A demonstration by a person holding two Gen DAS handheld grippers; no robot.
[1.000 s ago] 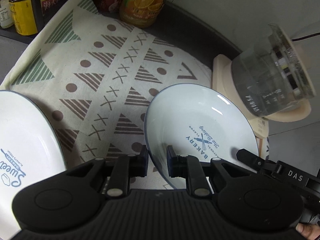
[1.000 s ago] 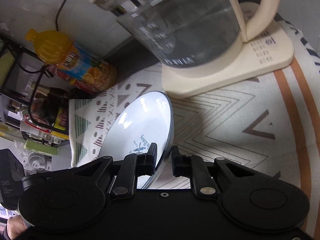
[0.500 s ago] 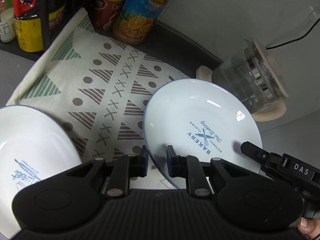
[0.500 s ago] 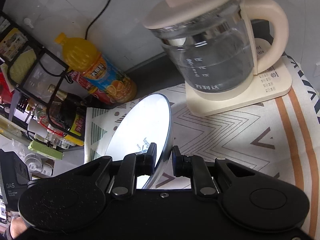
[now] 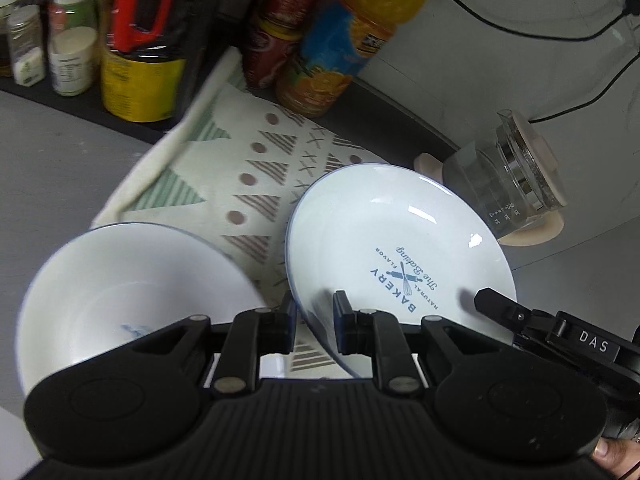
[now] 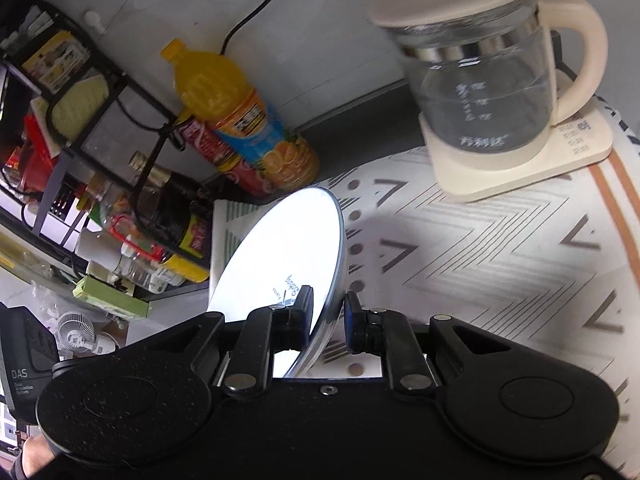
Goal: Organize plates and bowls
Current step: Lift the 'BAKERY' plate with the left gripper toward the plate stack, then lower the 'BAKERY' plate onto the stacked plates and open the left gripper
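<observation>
A white plate with a blue rim and "BAKERY" print (image 5: pixel 400 240) is held above the patterned cloth by both grippers. My left gripper (image 5: pixel 315 320) is shut on its near rim. My right gripper (image 6: pixel 327 314) is shut on the opposite rim, where the plate (image 6: pixel 288 256) shows edge-on and tilted. The right gripper's finger (image 5: pixel 496 304) shows at the plate's right edge in the left wrist view. A white bowl with blue print (image 5: pixel 120 292) sits at the lower left, below and beside the plate.
A glass kettle on a cream base (image 6: pixel 492 92) stands at the back right; it also shows in the left wrist view (image 5: pixel 516 184). An orange juice bottle (image 6: pixel 240 120), a red can (image 5: pixel 280 28) and a rack of bottles and jars (image 5: pixel 132 40) line the back left.
Both grippers have lifted the plate up and back from the cloth; kettle and bottles look farther away. The bowl at the left has come further into view.
</observation>
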